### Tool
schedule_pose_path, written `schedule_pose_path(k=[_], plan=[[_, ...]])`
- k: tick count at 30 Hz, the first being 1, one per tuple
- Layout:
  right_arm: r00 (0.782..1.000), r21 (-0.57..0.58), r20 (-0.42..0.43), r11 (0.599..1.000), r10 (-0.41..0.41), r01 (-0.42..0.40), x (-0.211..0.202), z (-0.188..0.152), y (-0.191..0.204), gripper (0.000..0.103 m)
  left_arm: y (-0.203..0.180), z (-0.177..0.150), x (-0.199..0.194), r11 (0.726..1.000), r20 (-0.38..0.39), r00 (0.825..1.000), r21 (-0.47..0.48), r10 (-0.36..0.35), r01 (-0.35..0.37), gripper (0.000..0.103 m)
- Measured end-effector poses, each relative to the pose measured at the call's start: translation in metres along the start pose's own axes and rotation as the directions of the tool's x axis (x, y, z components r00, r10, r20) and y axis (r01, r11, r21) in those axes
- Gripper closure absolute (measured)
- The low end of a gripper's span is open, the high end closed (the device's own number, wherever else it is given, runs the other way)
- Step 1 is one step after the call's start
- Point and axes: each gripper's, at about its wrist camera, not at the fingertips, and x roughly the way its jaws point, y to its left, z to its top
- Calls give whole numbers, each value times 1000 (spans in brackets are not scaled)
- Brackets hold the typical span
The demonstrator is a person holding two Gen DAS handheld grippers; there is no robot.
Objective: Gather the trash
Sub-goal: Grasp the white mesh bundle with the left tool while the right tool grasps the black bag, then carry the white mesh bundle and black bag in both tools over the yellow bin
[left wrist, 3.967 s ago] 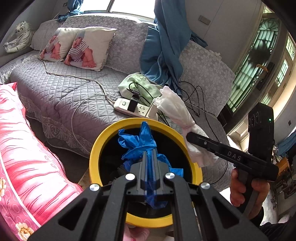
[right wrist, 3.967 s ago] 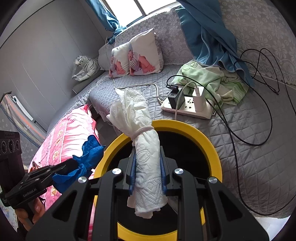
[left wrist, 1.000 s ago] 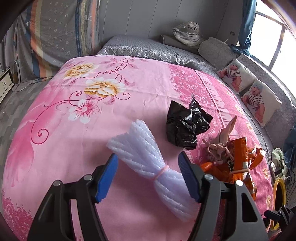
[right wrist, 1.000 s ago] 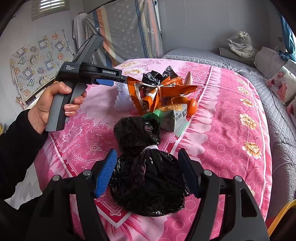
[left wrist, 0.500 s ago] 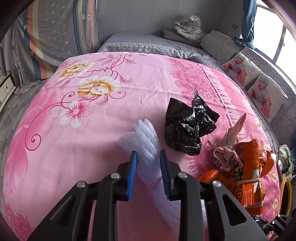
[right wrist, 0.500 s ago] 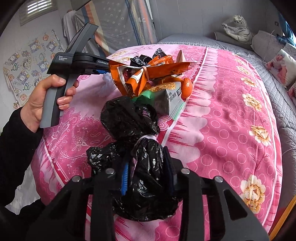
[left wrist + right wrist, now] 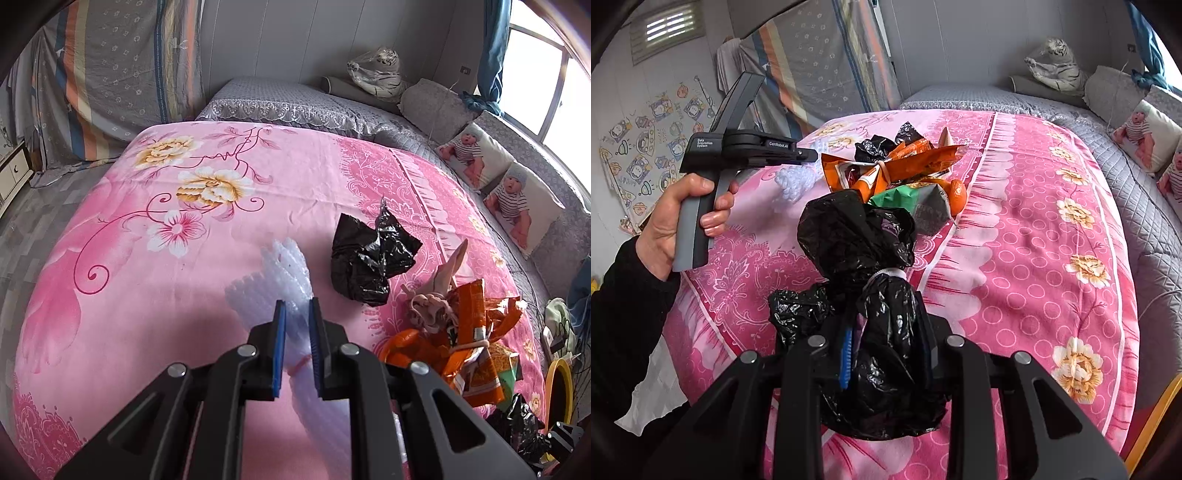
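A pink floral bedspread (image 7: pixel 155 258) holds scattered trash; the left gripper (image 7: pixel 296 325) has its blue-padded fingers pressed together on a white foam-net bundle (image 7: pixel 284 273) at the bed's near side; the right gripper (image 7: pixel 886 354) is clamped around a tied black plastic bag (image 7: pixel 864 258); beyond it lie orange snack wrappers (image 7: pixel 894 162), a green packet (image 7: pixel 912 201) and another crumpled black bag (image 7: pixel 369 258); a yellow bin rim (image 7: pixel 559 391) shows past the bed's edge.
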Motion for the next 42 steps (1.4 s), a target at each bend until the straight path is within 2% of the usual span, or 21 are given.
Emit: schedule_pose_path(k=[10,19,27,42], plan=[[999,63,33,998,0,-2,-23,-6,-12,77,4,-12,-40,999,58,998,-3,-35,36,92],[996,116,65,992,-64,56,-48,-15,-32,77,-6,-22,-66,996,86,993,26,-83,81,92],[983,187,126,977,-131,106,-80,-19,-58,77,-36,-24,-83,989,107,986,85,-126,117,92],[957,276,210,951,-199,137,-122,-31,-88,77,-98,-33,-98,963,107,971,187,-214,192,92]])
